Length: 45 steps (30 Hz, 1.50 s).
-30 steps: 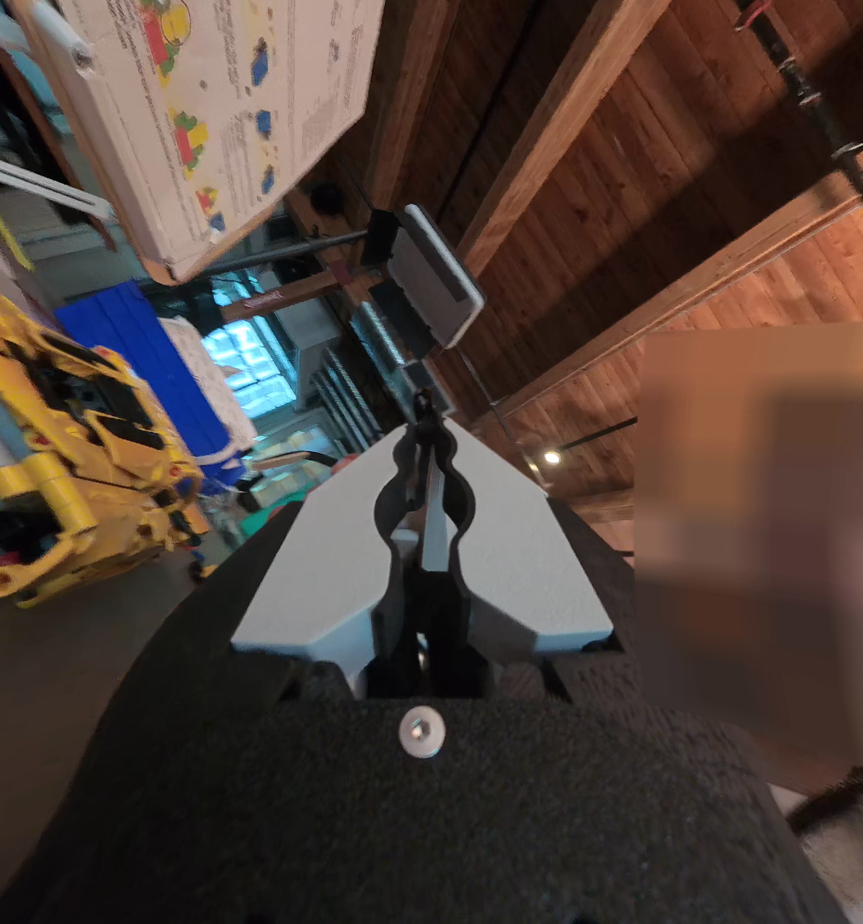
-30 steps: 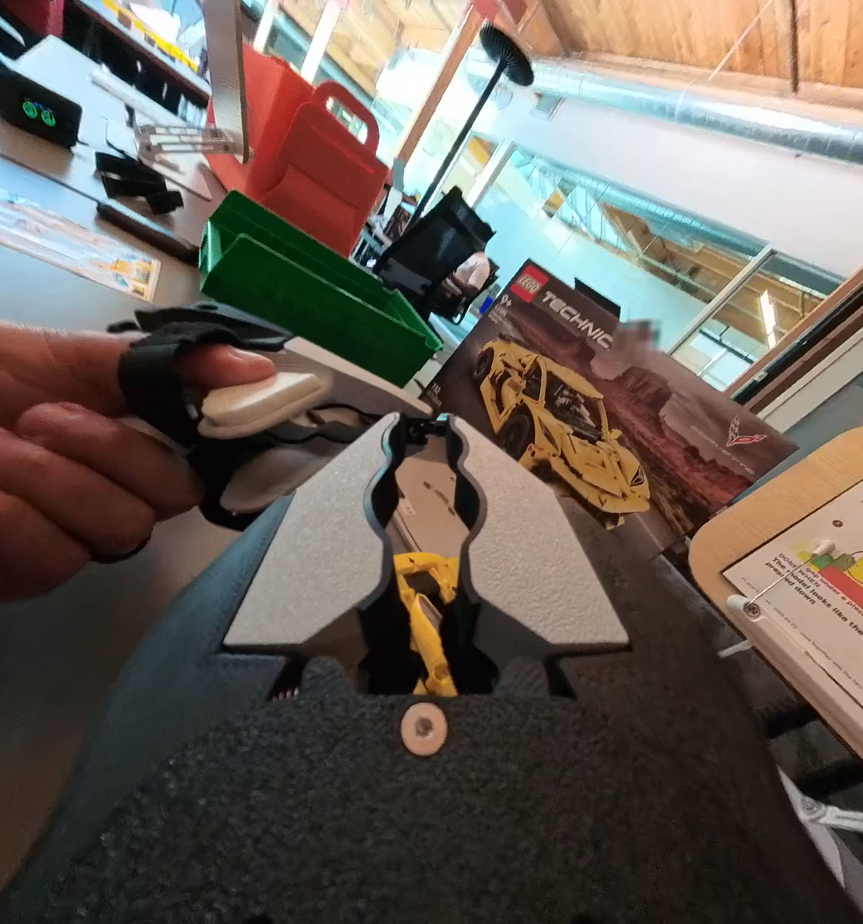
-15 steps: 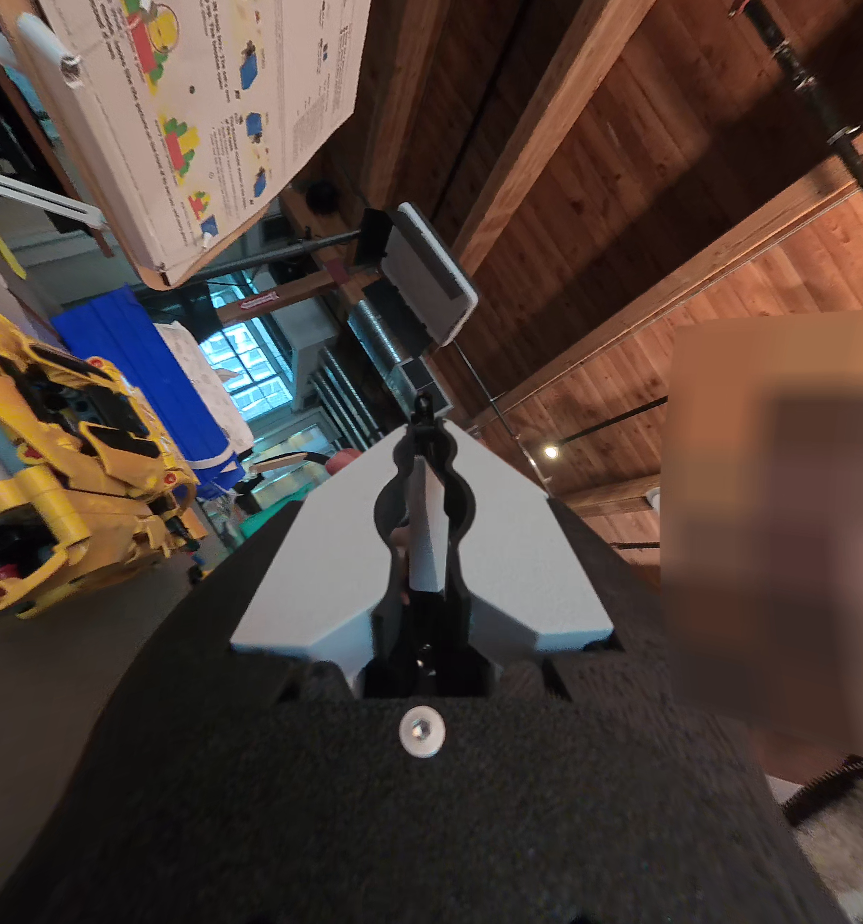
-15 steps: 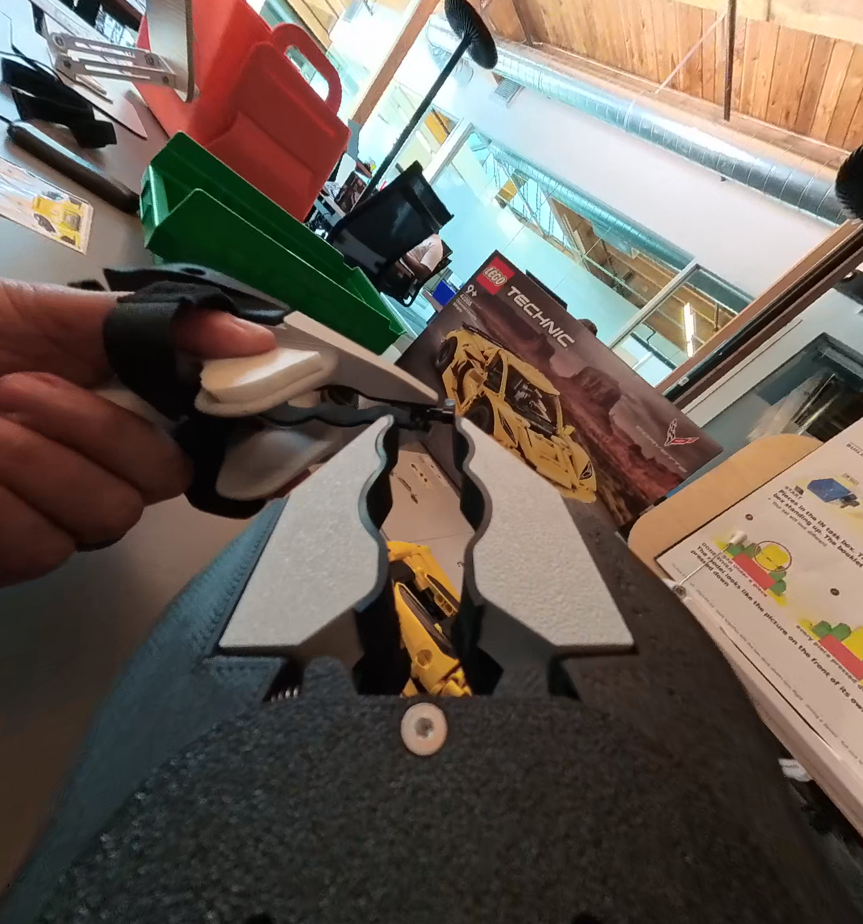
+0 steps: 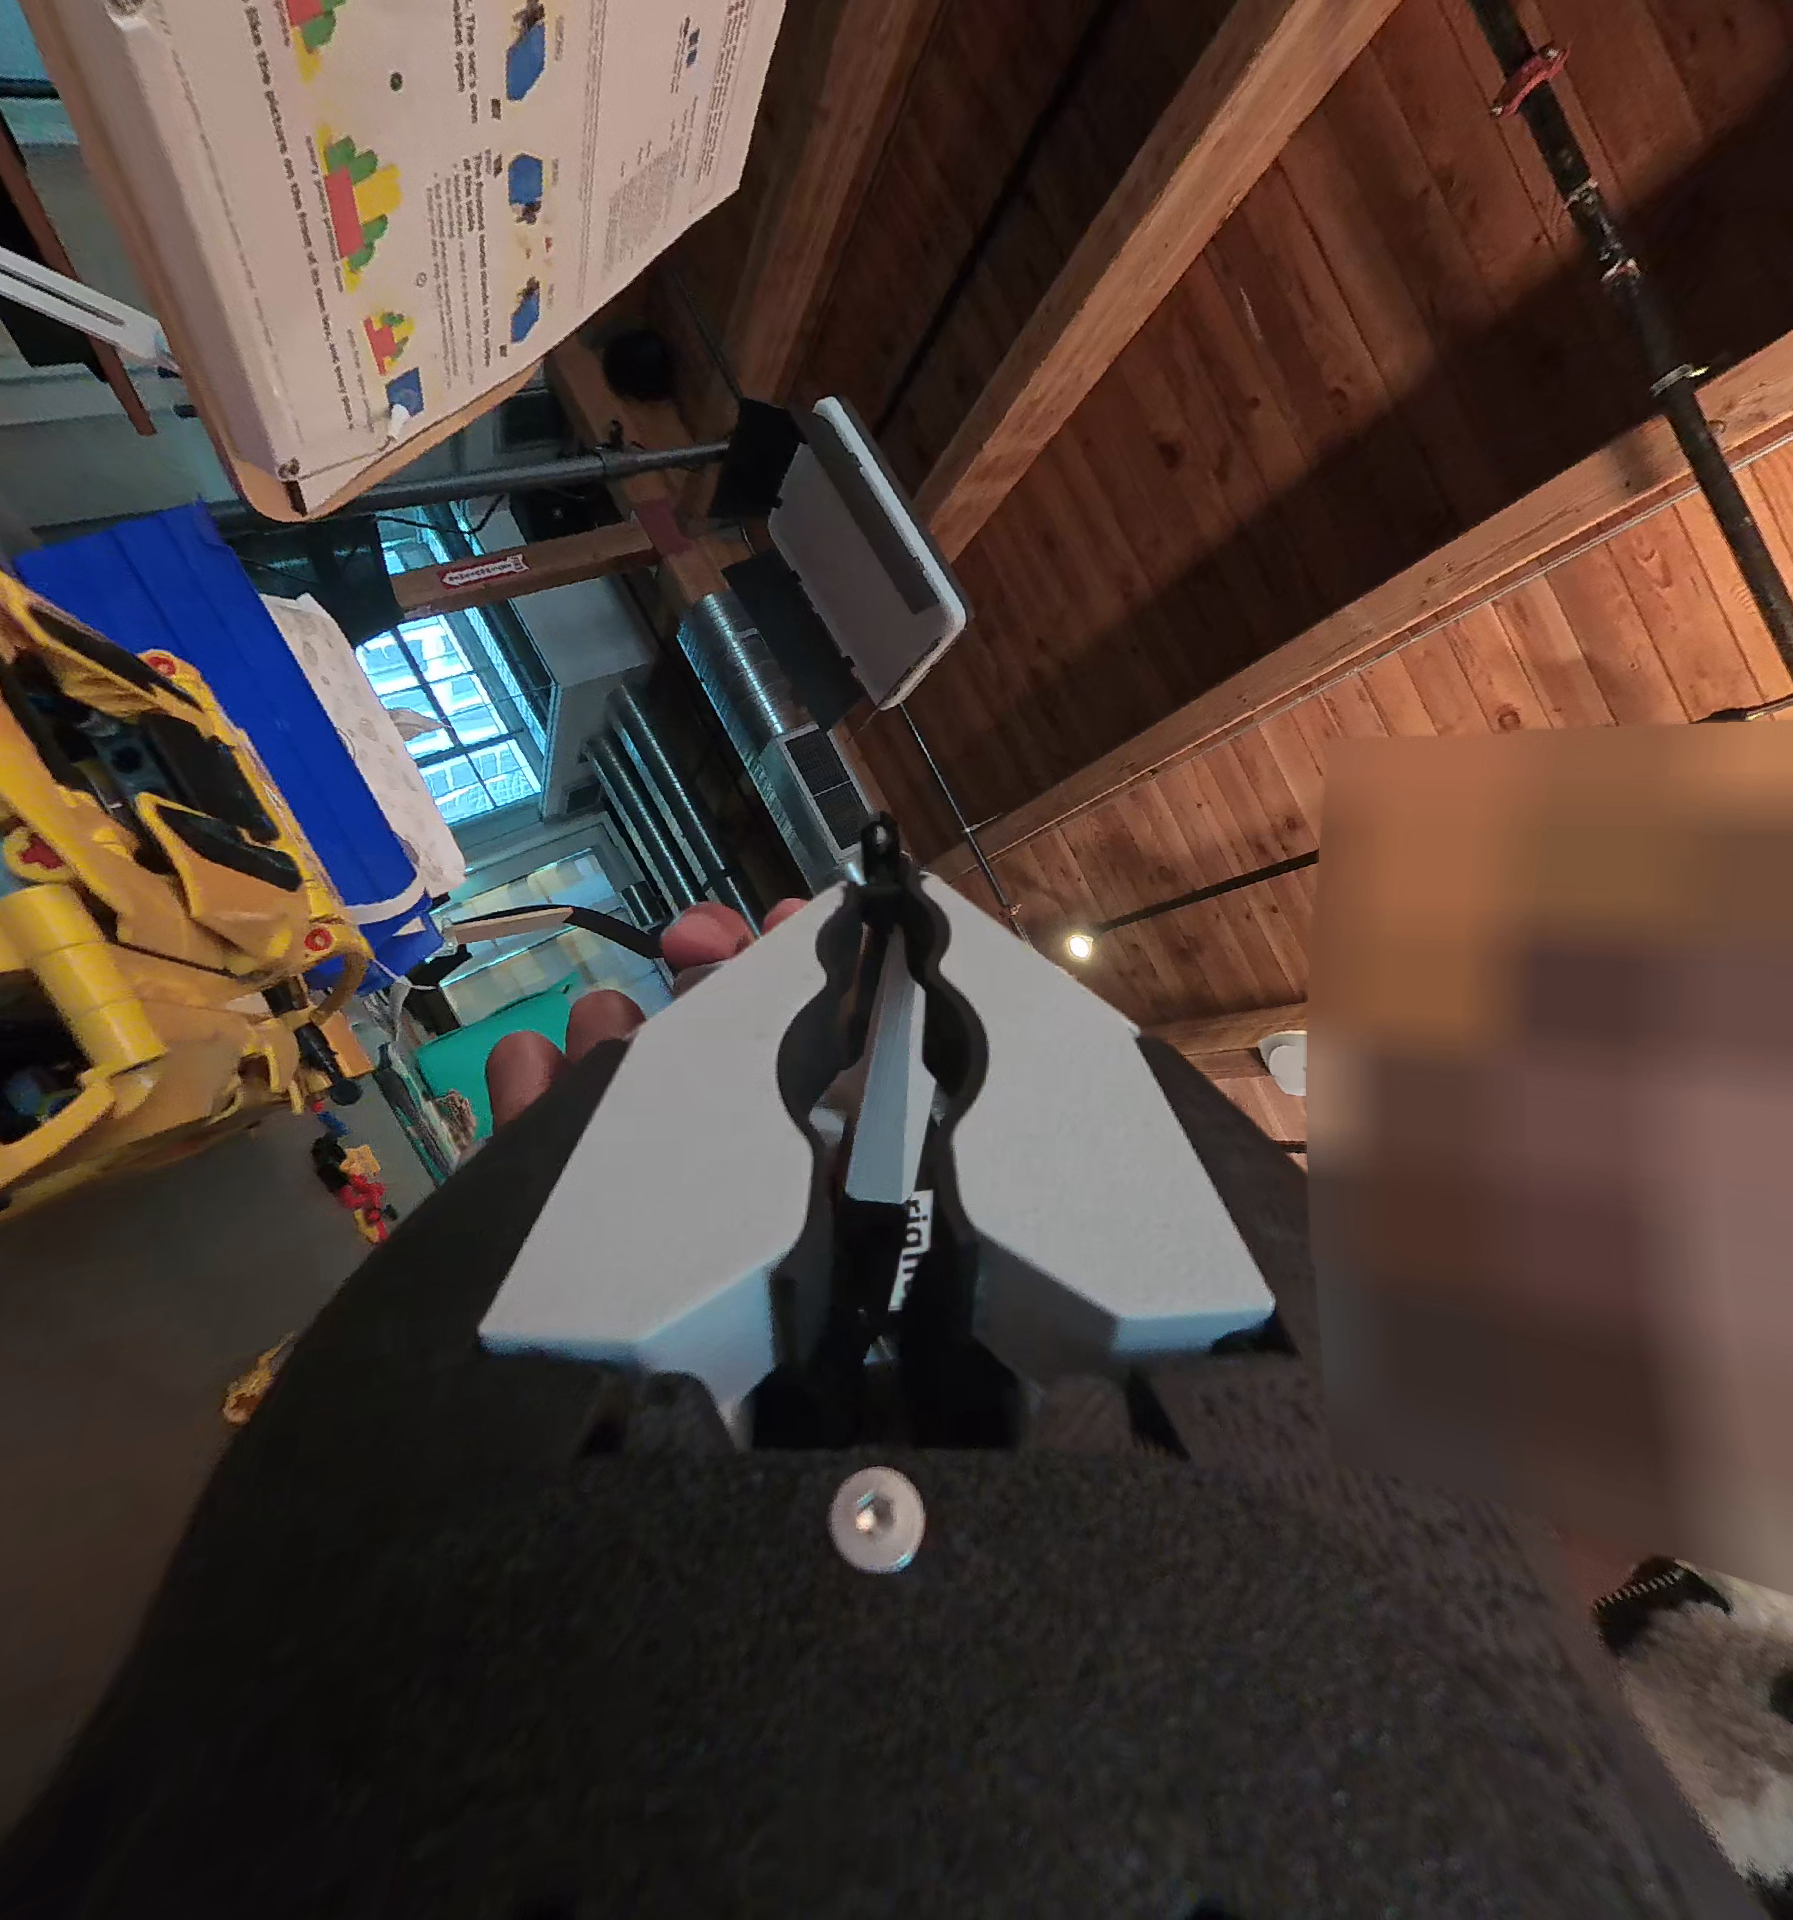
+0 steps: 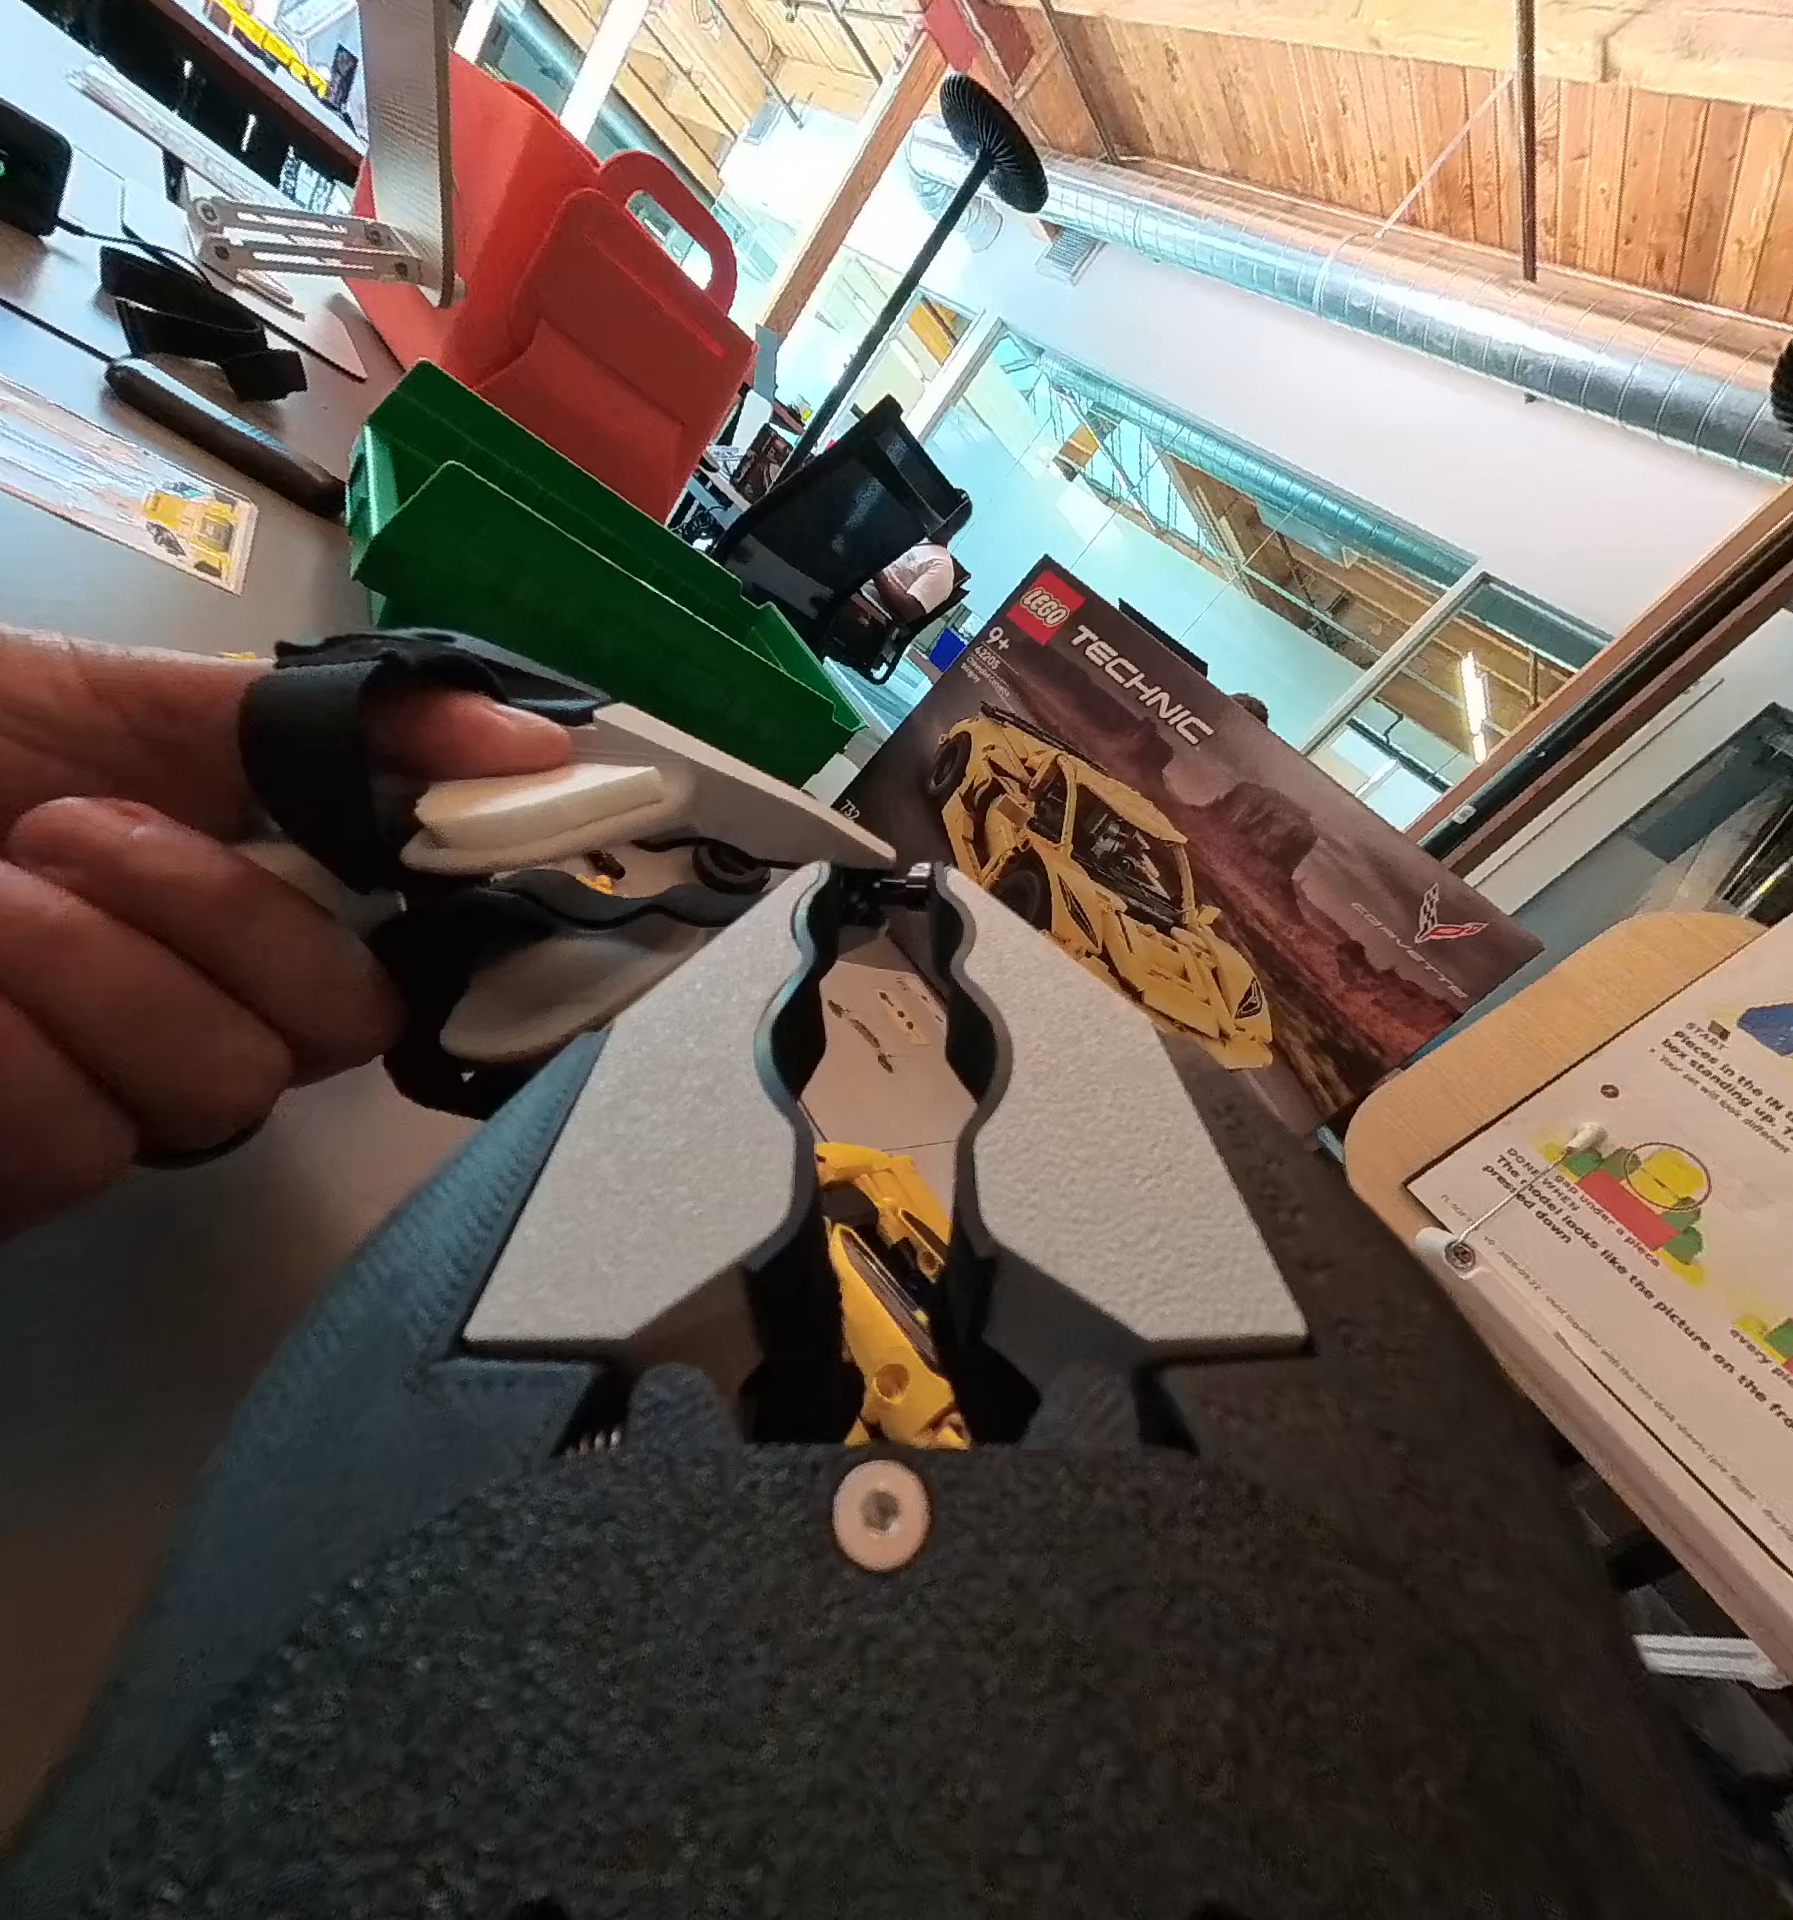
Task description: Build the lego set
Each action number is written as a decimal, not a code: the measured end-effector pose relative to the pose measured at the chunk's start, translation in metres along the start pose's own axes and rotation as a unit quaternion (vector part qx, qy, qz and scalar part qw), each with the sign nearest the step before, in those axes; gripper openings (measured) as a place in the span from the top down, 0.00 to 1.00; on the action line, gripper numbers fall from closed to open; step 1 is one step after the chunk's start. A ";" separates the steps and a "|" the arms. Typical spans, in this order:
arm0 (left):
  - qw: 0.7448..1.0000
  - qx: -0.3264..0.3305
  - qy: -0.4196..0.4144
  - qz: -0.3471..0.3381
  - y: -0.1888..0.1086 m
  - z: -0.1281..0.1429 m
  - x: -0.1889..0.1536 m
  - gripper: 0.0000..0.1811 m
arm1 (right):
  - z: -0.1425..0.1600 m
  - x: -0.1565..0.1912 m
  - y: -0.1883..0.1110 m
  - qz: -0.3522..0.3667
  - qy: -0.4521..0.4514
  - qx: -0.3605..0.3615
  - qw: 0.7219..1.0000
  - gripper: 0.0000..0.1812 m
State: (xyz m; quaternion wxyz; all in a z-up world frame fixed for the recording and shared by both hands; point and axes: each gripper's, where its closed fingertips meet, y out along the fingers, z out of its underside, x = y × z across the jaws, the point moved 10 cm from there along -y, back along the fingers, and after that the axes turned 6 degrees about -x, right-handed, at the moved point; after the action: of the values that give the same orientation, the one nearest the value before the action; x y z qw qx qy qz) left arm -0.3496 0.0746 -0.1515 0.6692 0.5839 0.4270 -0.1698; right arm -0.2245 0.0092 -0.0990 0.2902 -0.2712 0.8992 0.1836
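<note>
My left gripper (image 5: pixel 876 896) is shut on a small black Lego piece (image 5: pixel 878 834) that sticks out past its tips. In the right wrist view it comes in from the left in a person's hand (image 6: pixel 92 914), with its tip (image 6: pixel 876 860) at my right gripper (image 6: pixel 879 891). My right gripper's jaws stand a narrow gap apart, and the black piece (image 6: pixel 897 888) spans that gap. The yellow Lego car (image 5: pixel 92 935) sits on the dark table at the left. It also shows low between the right gripper's fingers (image 6: pixel 887 1257).
The Lego box (image 6: pixel 1162 831) stands behind the grippers. Green bins (image 6: pixel 559 582) and a red bin (image 6: pixel 580 312) lie at the far left. An instruction board (image 6: pixel 1650 1247) is at the right. A booklet (image 6: pixel 92 468) lies on the table, with loose small pieces (image 5: pixel 352 1184) beside the car. Both grippers' tips are close together, under 4 cm apart.
Both grippers stay tip to tip around the black piece. The right view has swung so the box and board sit more to the right. The left view has tilted, and fingertips now show behind its fingers.
</note>
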 end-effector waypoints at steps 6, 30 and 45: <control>1.000 0.005 0.009 -0.008 0.000 0.000 0.000 0.96 | 0.001 -0.001 -0.001 -0.004 0.000 0.013 1.000 0.91; 0.994 0.053 0.091 -0.039 0.004 0.002 -0.008 0.96 | 0.004 -0.012 -0.009 -0.027 0.033 0.008 0.999 0.85; 0.992 0.094 0.067 -0.040 0.007 0.010 -0.003 0.96 | 0.004 -0.009 -0.016 -0.061 0.028 0.019 0.998 0.89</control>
State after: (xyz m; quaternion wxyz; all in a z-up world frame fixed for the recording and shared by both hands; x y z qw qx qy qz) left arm -0.3430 0.0663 -0.1453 0.5738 0.6368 0.4759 -0.1971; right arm -0.2068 0.0023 -0.0994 0.2805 -0.3251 0.8921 0.1403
